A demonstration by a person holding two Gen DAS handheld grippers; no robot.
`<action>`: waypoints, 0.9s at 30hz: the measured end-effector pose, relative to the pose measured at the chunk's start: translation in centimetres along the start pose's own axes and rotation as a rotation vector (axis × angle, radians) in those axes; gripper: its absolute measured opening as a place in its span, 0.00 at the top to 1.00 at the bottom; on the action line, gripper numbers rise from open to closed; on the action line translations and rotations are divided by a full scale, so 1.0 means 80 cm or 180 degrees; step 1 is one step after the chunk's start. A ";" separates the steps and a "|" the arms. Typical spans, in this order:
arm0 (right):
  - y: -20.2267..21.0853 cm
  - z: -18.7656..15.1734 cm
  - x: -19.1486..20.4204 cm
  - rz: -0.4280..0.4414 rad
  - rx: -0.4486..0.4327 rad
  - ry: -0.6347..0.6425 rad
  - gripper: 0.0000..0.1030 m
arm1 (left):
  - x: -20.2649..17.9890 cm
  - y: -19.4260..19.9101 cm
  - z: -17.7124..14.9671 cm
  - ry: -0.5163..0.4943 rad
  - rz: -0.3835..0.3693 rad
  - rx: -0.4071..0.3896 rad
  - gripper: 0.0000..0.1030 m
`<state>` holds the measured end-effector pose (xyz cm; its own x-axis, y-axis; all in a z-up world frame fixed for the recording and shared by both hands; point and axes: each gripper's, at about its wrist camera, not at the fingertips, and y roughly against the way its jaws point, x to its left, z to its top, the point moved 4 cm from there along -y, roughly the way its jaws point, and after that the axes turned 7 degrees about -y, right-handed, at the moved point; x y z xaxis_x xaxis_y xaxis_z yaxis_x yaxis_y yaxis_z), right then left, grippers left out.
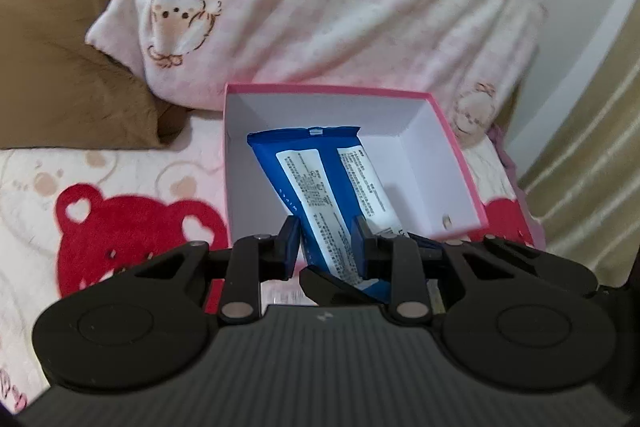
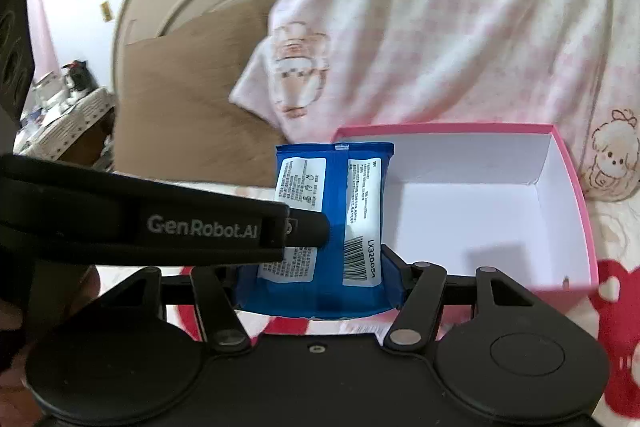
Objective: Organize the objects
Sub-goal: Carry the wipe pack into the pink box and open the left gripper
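While the right gripper [image 2: 318, 267] clamps the blue packet [image 2: 332, 211] at its sides, the left gripper [image 1: 325, 245] pinches that packet's edge — both held just before the pink box [image 2: 576, 187], whose white floor looks bare. A pink blanket [image 2: 420, 27] crowds the box's far rim.

1. My right gripper [image 2: 318, 267] is clamping a blue packet [image 2: 332, 227] by its lower end, label side facing up.
2. My left gripper [image 2: 316, 227] is reaching in from the left, its tip lying across the packet's face.
3. The packet is hanging at the left edge of an open pink box [image 2: 576, 187], whose white inside is showing bare.
4. A pink blanket [image 2: 420, 27] is lying behind the box.
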<state>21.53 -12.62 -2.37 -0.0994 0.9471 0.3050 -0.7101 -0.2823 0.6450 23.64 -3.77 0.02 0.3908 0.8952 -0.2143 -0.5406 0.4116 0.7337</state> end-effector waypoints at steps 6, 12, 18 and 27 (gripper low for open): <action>-0.080 0.037 -0.050 -0.0073 0.0360 -0.0175 0.36 | 0.040 -0.111 0.038 0.0373 -0.0202 0.0354 0.76; -0.160 0.046 -0.092 -0.0036 0.0708 -0.0289 0.36 | 0.058 -0.197 0.049 0.0399 -0.0113 0.0672 0.76; -0.206 0.052 -0.110 -0.0011 0.0858 -0.0370 0.36 | 0.052 -0.237 0.054 0.0189 0.0115 0.0768 0.76; -0.231 0.055 -0.112 -0.0048 0.0965 -0.0426 0.31 | 0.042 -0.243 0.046 0.0187 0.0200 0.0660 0.75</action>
<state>38.57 -16.58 -13.95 0.0163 0.9287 0.3704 -0.4689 -0.3201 0.8232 38.23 -9.38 -12.55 0.3140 0.9288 -0.1967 -0.3954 0.3162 0.8624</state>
